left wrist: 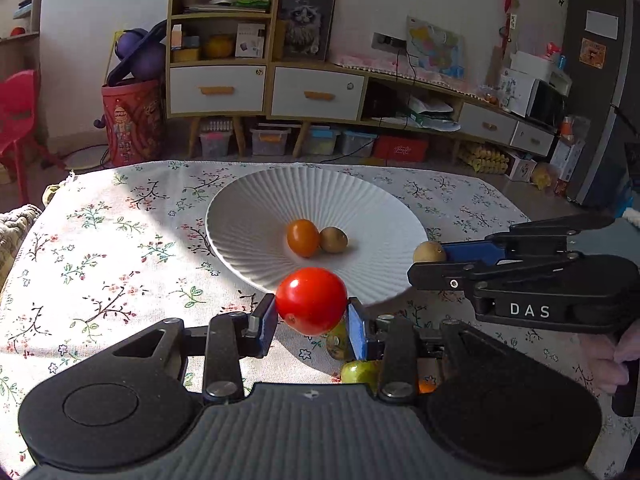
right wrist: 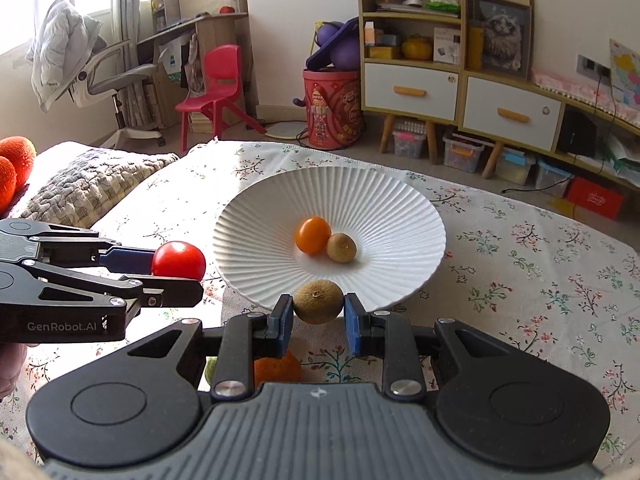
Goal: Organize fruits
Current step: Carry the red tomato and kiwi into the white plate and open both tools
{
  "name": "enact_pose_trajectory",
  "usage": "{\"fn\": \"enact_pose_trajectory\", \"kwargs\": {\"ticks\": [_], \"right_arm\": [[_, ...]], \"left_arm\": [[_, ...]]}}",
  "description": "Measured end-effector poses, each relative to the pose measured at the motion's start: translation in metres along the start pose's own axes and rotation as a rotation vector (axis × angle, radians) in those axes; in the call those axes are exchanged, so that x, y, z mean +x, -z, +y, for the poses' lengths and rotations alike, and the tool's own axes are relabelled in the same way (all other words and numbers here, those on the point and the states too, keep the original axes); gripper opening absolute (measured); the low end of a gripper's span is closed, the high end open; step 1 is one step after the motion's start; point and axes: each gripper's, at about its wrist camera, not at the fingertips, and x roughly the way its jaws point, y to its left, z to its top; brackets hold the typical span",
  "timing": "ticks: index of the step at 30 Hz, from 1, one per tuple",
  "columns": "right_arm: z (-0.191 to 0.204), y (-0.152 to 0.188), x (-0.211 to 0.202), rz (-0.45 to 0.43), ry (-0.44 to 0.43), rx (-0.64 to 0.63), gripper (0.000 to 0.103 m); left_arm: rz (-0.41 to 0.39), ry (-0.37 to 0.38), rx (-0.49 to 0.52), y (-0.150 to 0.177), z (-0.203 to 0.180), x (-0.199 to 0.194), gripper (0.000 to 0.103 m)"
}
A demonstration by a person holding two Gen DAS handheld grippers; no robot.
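Note:
A white ribbed plate (left wrist: 256, 216) (right wrist: 400, 208) sits on the floral tablecloth and holds an orange tomato (left wrist: 303, 237) (right wrist: 313, 235) and a small brown fruit (left wrist: 333, 239) (right wrist: 341, 247). My left gripper (left wrist: 312, 316) (right wrist: 176, 264) is shut on a red tomato (left wrist: 311, 301) (right wrist: 178, 261), held above the plate's near rim. My right gripper (right wrist: 318, 314) (left wrist: 430, 258) is shut on a brown kiwi-like fruit (right wrist: 318, 301) (left wrist: 429, 252) at the plate's near edge.
Under the grippers lie a green fruit (left wrist: 358, 372) and an orange fruit (right wrist: 278, 368) on the cloth. A quilted cushion (right wrist: 88, 184) lies to the left of the table. Cabinets, a red bin (right wrist: 332, 108) and a red chair (right wrist: 216, 88) stand beyond.

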Motion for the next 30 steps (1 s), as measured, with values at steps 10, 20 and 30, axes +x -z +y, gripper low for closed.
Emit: {"fn": "enact_pose_trajectory", "kwargs": {"ticks": [10,20,30], "right_arm": [[-0.018,-0.012,0.025,0.027,0.000,-0.010,0.025],[-0.033,-0.014,0.049,0.061,-0.029,0.014,0.025],[-0.034,-0.014,0.056,0.070,-0.052,-0.022,0.025]], "left_arm": [[0.012,0.002,0.004,-0.013,-0.001,0.028,0.021],[0.045,0.004,0.010,-0.014,-0.001,0.051,0.021],[0.048,0.016,0.059,-0.017,-0.005,0.058,0.021]]}}
